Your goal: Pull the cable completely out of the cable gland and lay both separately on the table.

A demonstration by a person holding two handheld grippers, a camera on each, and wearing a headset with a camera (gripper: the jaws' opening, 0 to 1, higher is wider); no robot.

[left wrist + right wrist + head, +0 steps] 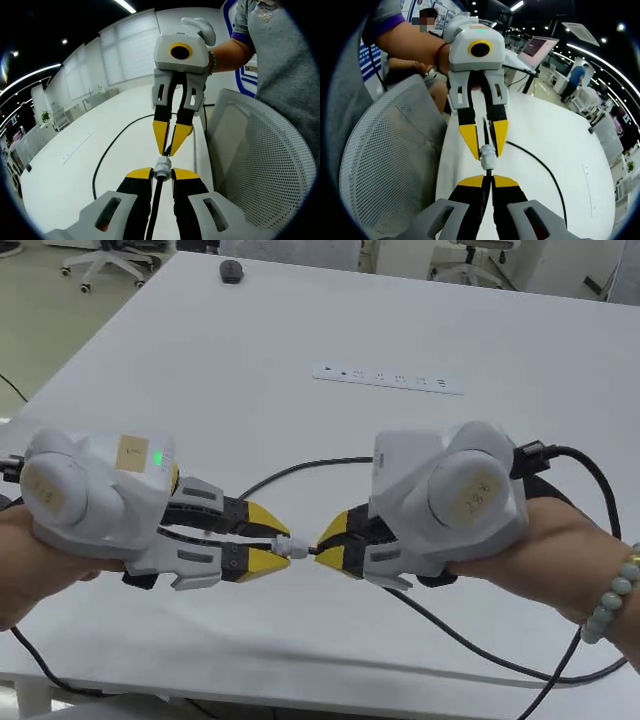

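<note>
White plastic cable gland (297,548) sits clamped in the left tool (272,546) above the white surface (300,330). Just beside the gland, the right tool (328,545) pinches the thin black cable (300,469).

Matt white tabletop (300,320); glossy white plastic cable gland (162,168); smooth black cable (156,201)

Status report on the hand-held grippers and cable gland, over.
Left hand-held gripper shut on small white plastic cable gland. Right hand-held gripper shut on thin black cable, not yet out of gland. Nothing blocking the pull.
</note>
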